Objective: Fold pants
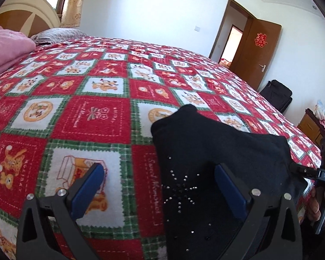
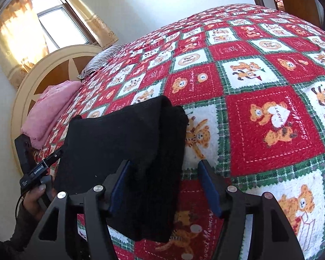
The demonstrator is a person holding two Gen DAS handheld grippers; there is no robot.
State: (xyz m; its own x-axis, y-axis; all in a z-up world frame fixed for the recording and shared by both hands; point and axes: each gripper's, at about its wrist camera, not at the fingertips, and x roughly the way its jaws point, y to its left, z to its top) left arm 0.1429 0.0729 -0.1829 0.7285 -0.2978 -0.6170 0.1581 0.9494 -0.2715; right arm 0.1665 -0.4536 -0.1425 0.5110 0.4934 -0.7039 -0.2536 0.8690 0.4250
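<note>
Both grippers point(image 1: 160, 176) point(image 2: 164, 171) gape wide over pants point(image 1: 205, 151).

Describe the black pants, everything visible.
The black pants lie in a compact bundle of stacked layers on the red, white and green teddy-bear blanket covering the bed. The fabric looks soft, matte and knit-like. A starburst of small silver studs decorates the side nearest the left tongs. Both tongs are open and straddle opposite edges: one blue pad of the left tongs and one of the right tongs lie over the cloth, but contact is unclear.
</note>
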